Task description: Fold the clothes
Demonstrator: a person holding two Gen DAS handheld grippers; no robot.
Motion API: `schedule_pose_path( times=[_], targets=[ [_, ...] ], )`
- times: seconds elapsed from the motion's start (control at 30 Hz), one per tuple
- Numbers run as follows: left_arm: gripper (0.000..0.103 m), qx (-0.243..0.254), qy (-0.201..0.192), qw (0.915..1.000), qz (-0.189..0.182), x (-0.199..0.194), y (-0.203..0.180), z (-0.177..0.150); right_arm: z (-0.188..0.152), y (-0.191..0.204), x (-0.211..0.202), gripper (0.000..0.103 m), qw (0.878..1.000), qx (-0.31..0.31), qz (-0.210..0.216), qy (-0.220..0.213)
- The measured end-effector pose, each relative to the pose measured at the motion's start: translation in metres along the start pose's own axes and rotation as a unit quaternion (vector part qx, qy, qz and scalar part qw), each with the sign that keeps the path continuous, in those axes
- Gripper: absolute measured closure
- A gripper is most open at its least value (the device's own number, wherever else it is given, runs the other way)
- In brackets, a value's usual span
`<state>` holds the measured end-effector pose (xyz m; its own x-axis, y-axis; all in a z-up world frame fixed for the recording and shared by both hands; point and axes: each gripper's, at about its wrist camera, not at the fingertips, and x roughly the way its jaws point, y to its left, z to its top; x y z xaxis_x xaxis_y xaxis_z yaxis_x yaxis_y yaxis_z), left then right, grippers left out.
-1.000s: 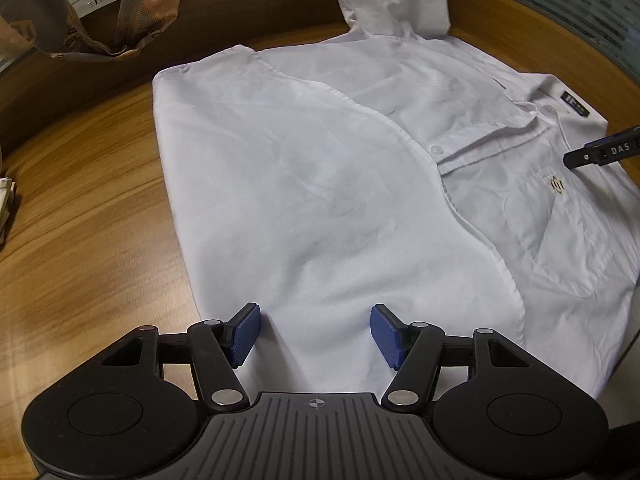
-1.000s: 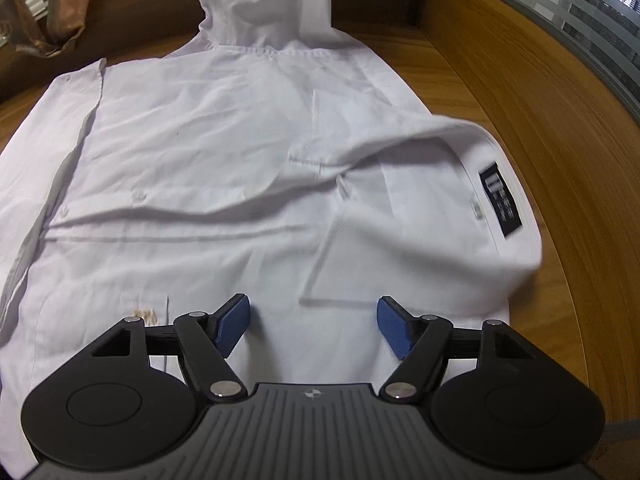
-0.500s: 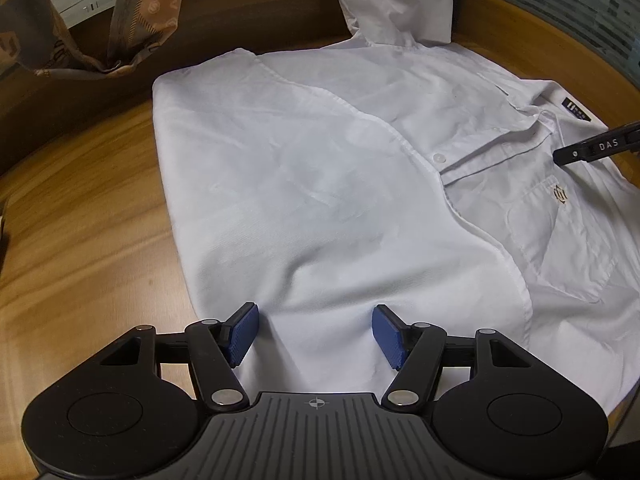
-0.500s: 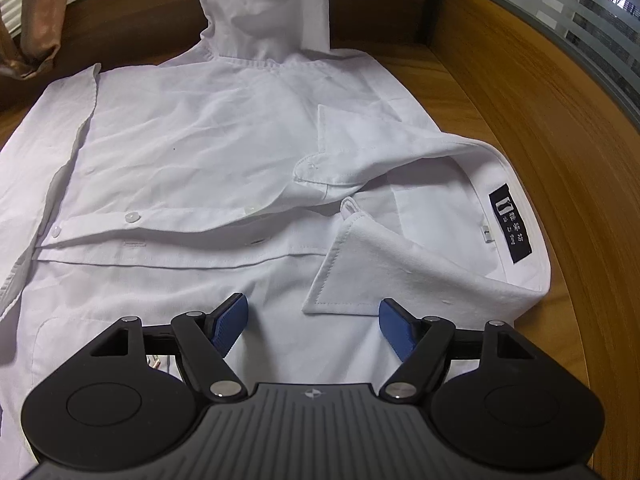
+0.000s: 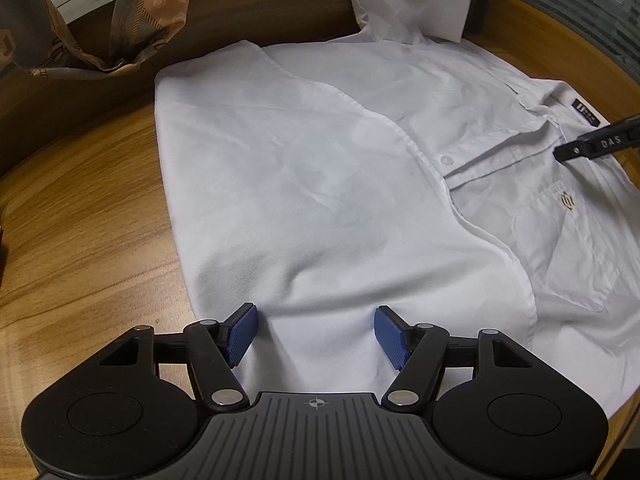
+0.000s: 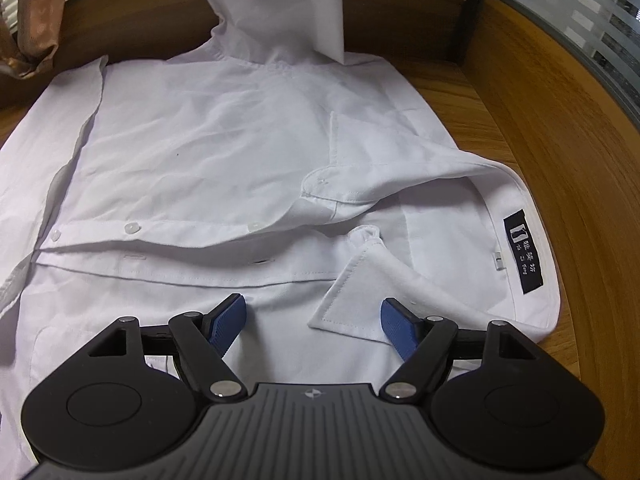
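A white button shirt [image 5: 320,168] lies spread on the wooden table [image 5: 80,240], its left side folded over the front. My left gripper [image 5: 316,334] is open, its blue pads straddling the shirt's near edge without closing on it. In the right wrist view the same shirt [image 6: 224,148] shows its collar [image 6: 460,280] with a dark label [image 6: 524,256] and a collar point lying flat. My right gripper [image 6: 314,322] is open just above the placket beside that collar point. Its tip [image 5: 592,146] shows in the left wrist view near the collar. One sleeve [image 6: 276,4] hangs up against the back wall.
A brown patterned bag [image 5: 100,20] stands at the back left of the table. A raised wooden rim [image 6: 560,120] curves along the right side, with window blinds beyond. Bare table [image 5: 80,240] lies left of the shirt.
The collar, lifted and bulging a second ago, has dropped flat with its point spread out. Both grippers stayed open and drew back slightly. The shirt body has not shifted.
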<state>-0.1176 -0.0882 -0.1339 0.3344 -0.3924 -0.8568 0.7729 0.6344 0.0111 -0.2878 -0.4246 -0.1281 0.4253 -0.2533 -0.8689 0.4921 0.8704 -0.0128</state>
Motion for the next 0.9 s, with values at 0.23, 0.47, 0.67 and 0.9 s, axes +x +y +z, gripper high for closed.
schedule_pose_path(
  times=[0.23, 0.47, 0.67, 0.9],
  targets=[
    [0.040, -0.069, 0.016, 0.9974, -0.010, -0.031, 0.003, -0.009, 0.015, -0.004, -0.084, 0.040, 0.998, -0.029, 0.041, -0.049],
    [0.040, -0.175, -0.026, 0.9839, -0.026, -0.081, 0.008, -0.002, 0.087, -0.014, -0.147, 0.040, 0.985, -0.059, 0.072, -0.146],
    [0.040, -0.208, -0.057, 0.9762, -0.027, -0.105, 0.009, 0.020, 0.145, -0.027, -0.148, 0.040, 0.974, -0.060, 0.088, -0.198],
    [0.041, -0.249, -0.065, 0.9662, -0.019, -0.102, 0.023, 0.043, 0.196, -0.042, -0.140, 0.056, 0.965, -0.069, 0.116, -0.225]
  ],
)
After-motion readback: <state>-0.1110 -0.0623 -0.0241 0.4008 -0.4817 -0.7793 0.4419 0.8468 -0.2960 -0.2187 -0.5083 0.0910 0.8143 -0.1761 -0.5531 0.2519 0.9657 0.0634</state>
